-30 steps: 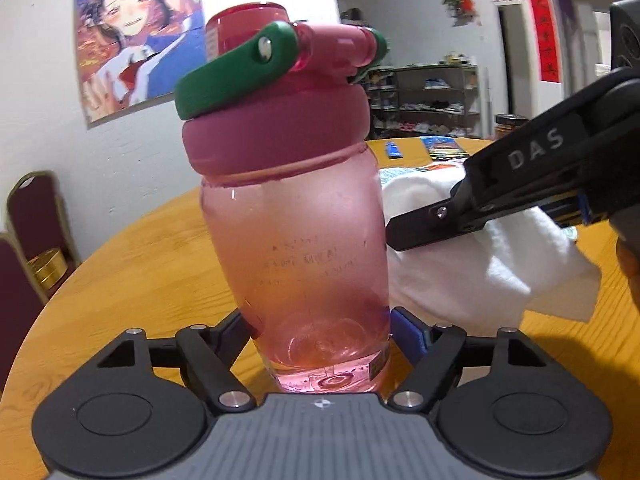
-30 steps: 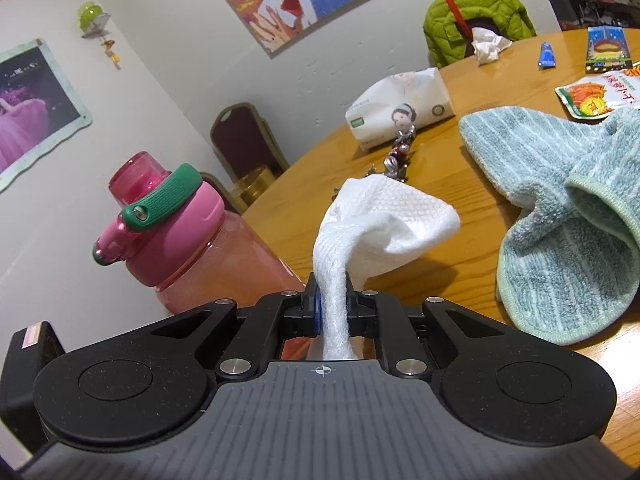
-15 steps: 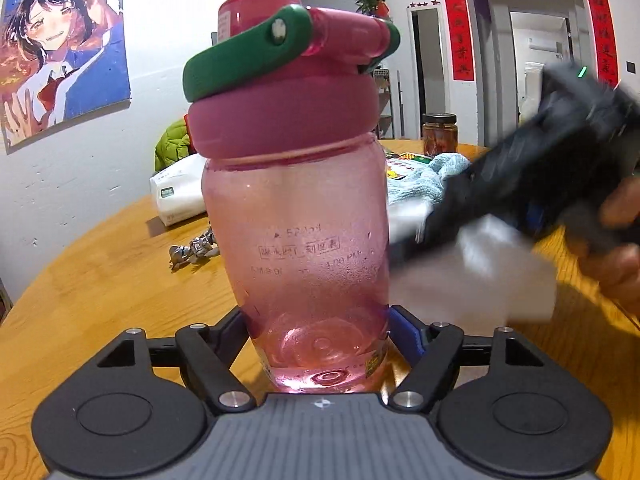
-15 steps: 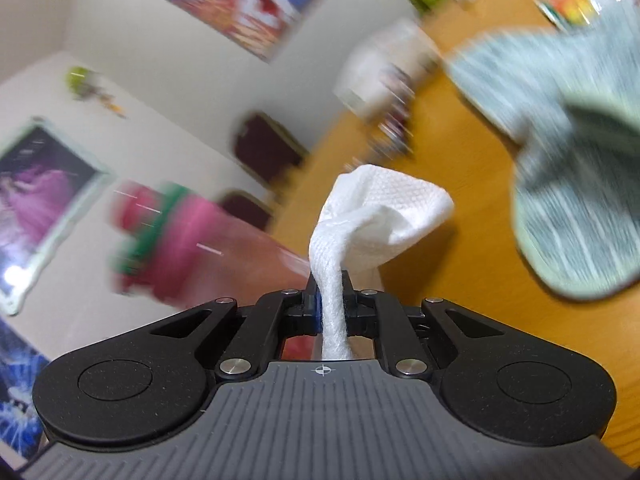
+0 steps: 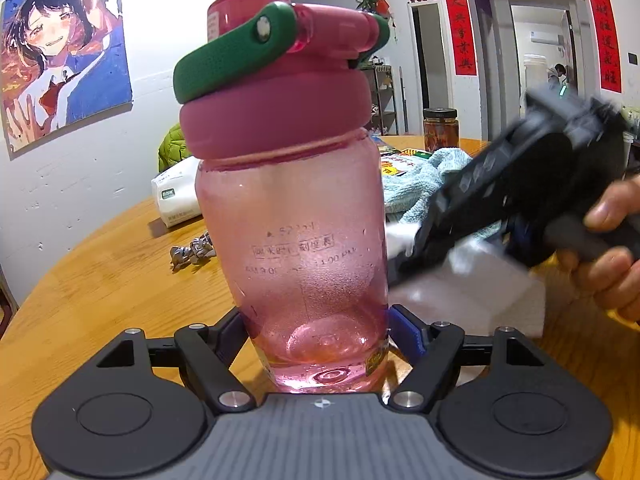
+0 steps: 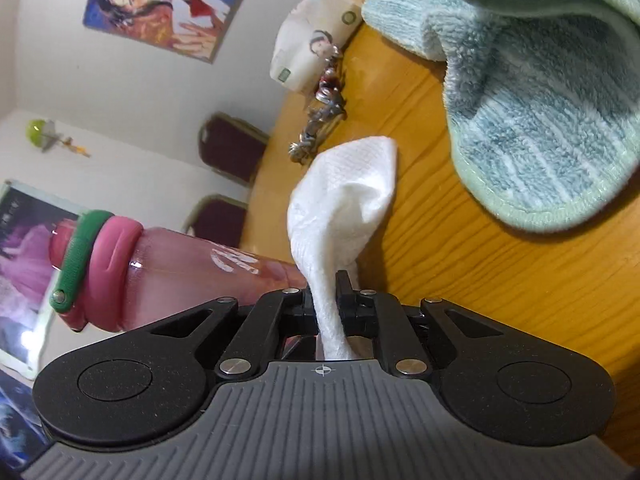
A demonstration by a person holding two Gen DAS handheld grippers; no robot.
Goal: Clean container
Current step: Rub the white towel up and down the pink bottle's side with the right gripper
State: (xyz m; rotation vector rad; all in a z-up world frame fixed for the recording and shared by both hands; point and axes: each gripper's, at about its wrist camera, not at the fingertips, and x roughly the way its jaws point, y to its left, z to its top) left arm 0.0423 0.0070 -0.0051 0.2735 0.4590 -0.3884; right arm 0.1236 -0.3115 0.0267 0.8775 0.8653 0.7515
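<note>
A: What is changing just now?

B: The right gripper [image 5: 404, 260] is rolling onto its side and dropping in at the right of the left wrist view, so its white paper towel [image 6: 344, 216] is now lying against the lower right flank of the pink water bottle [image 5: 296, 240]. A second ago it was hanging higher and clear of the wall. I judge the wiping is just beginning.

A: And the jaws?

B: The right ones are nearly shut, pinching the towel. The left gripper [image 5: 320, 332] is clamping the bottle's base from both sides.

A: How is the bottle looking?

B: It is standing upright at centre frame on the wooden table [image 5: 100, 280], translucent, empty, speckled with droplets inside, with its pink lid and green carry loop [image 5: 236, 56] closed.
</note>
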